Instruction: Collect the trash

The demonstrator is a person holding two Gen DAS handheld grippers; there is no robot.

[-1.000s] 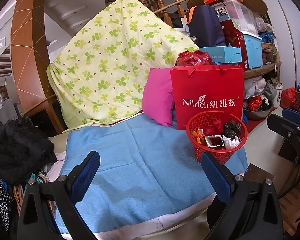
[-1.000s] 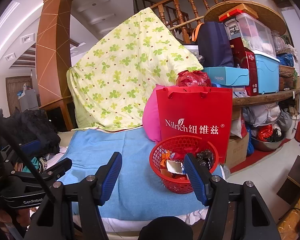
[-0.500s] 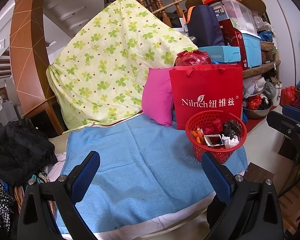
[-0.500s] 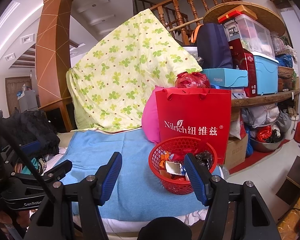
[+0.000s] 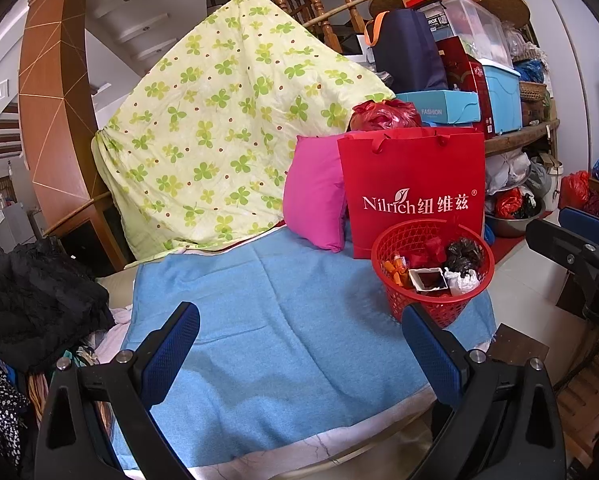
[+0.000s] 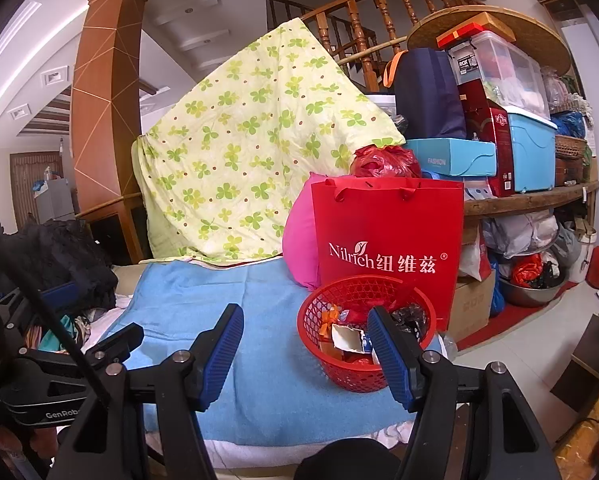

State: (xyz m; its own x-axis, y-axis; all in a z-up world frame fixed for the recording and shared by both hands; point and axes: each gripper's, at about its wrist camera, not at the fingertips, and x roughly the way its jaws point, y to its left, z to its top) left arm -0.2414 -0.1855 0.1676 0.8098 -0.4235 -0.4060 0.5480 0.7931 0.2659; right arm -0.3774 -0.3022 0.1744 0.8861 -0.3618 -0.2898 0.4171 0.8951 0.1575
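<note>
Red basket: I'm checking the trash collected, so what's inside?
The red basket holds orange wrappers, a small open carton, white crumpled paper and black plastic. Anything beneath is covered.

- Left wrist view looks forward over the light blue cloth (image 5: 283,320), with the red plastic mesh basket (image 5: 433,306) at right.
- Right wrist view faces likewise, nearer the basket (image 6: 359,368), at lower centre.
- Both share the red paper bag (image 5: 413,188) (image 6: 387,248).

A blue cloth (image 5: 283,320) covered the surface ahead of both grippers. On it, ahead and to the right, stood a red mesh basket (image 5: 431,308) of scraps, with a red paper bag (image 5: 413,184) and a pink pillow (image 5: 313,196) just beyond it.
</note>
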